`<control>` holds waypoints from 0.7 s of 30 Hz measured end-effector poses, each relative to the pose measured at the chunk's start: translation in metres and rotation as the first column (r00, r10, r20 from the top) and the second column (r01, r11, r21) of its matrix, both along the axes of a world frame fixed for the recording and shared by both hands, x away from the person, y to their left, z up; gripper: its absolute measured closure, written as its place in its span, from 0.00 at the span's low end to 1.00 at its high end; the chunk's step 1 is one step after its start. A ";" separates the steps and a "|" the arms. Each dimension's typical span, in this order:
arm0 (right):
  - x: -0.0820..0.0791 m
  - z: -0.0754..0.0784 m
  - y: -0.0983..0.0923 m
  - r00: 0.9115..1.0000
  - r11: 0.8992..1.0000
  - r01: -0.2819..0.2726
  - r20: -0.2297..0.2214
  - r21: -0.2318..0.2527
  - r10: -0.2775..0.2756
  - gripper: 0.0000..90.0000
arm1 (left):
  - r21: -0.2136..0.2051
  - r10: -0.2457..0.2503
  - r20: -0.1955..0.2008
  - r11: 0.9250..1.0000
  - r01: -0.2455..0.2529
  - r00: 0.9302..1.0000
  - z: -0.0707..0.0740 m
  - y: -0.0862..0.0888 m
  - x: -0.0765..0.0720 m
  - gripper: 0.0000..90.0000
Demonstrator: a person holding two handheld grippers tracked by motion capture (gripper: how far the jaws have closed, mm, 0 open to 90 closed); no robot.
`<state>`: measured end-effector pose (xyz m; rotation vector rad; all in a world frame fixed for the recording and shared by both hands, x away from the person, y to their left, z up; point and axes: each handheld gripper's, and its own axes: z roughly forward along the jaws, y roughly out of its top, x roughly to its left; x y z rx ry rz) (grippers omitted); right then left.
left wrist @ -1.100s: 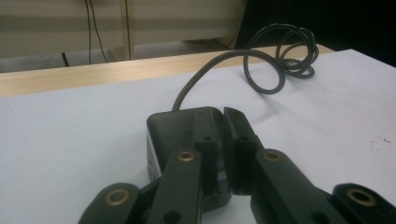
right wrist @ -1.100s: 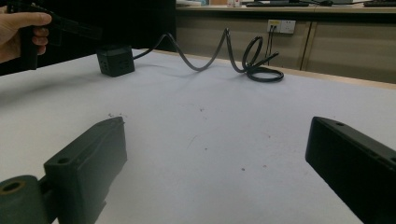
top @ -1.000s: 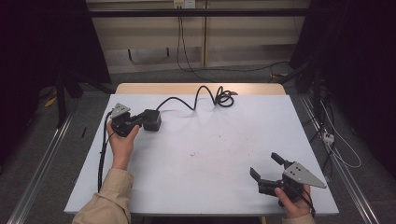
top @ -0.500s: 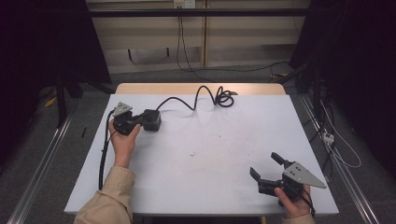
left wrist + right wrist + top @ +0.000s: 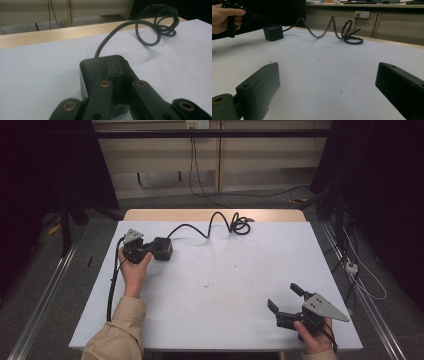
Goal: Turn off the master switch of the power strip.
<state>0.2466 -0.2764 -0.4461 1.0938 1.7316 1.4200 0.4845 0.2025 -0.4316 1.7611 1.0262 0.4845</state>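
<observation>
- The left tool had its jaws pressed together, resting on top of the black power cube just ahead of it on the tabletop; a hold was not evident.
- The cube's cable coiled beyond that tool; dragging the cube would likely snag the coil.
- The right tool stood spread and empty, well apart from the cube.

Socket cube: matt black plastic. Cable: smooth black rubber. Worktop: matt white surface, wooden edge at 12 o'clock.
</observation>
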 end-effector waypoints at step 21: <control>0.000 0.000 0.000 1.000 1.000 0.001 -0.002 0.007 -0.001 0.05 | 0.023 0.002 0.002 1.000 -0.002 1.000 -0.003 -0.002 0.001 1.00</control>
